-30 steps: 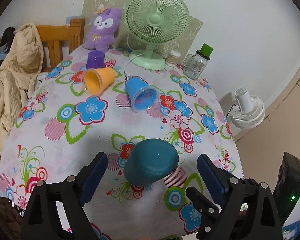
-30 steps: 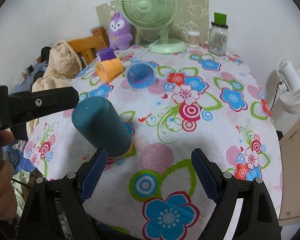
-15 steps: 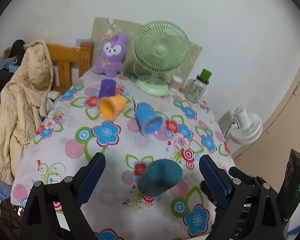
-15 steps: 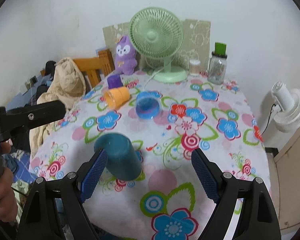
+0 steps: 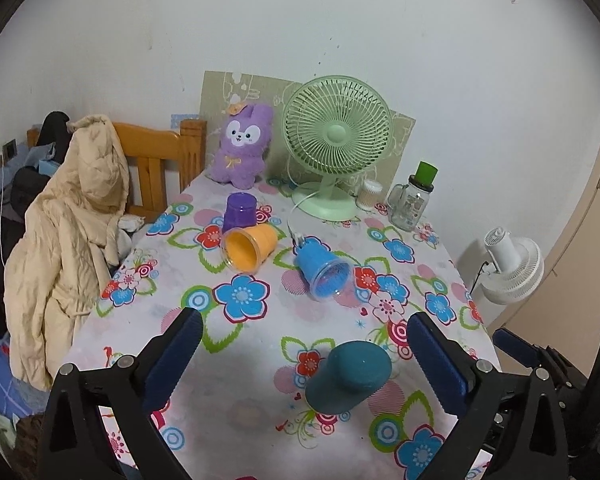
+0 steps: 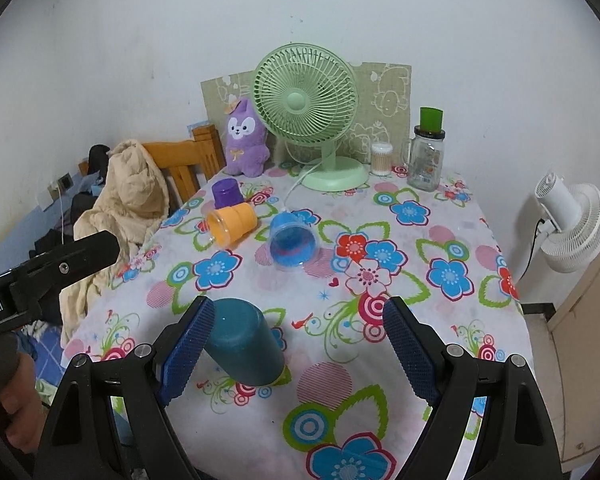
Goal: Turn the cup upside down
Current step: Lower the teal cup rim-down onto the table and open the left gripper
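Observation:
A teal cup (image 5: 350, 376) stands upside down near the front of the floral table (image 5: 244, 408); it also shows in the right wrist view (image 6: 242, 344). A blue cup (image 5: 322, 268) and an orange cup (image 5: 250, 248) lie on their sides mid-table, and a purple cup (image 5: 240, 212) stands upside down behind them. My left gripper (image 5: 300, 360) is open and empty, above and behind the teal cup. My right gripper (image 6: 296, 348) is open and empty, its left finger just in front of the teal cup (image 6: 242, 344).
A green desk fan (image 5: 332, 148), a purple plush toy (image 5: 242, 144), a glass jar with green lid (image 5: 414, 200) and a small swab jar (image 5: 370, 196) line the back. A chair with a beige coat (image 5: 68, 232) stands left. A white fan (image 5: 512, 268) stands right.
Both grippers have pulled back and risen away from the table. The teal cup stays upside down where it was left.

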Demonstrator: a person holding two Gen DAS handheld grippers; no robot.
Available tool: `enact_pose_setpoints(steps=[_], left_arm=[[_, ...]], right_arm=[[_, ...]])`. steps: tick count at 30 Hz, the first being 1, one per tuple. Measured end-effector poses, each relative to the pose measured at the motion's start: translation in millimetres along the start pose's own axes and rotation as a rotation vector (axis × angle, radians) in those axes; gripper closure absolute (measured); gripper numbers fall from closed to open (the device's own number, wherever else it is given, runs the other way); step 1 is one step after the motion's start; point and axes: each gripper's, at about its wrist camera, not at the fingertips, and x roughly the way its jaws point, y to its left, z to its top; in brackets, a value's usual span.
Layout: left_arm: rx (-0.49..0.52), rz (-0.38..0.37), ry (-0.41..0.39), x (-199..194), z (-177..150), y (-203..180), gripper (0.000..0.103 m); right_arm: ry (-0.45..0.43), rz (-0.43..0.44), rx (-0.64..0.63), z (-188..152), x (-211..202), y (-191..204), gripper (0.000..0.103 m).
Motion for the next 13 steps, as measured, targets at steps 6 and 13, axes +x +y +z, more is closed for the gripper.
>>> enact_pose_setpoints(steps=[6,13], left_arm=[[0.006,0.005,-0.006,0.5,-0.1,0.1,0.000],[0.012,0.009,-0.010,1.3,-0.5,1.2,0.000]], right_arm=[[-0.008,0.005,-0.003,2.0,-0.1,2.3,0.015],[-0.008,0.005,-0.004,2.6,0.4,3.0,0.015]])
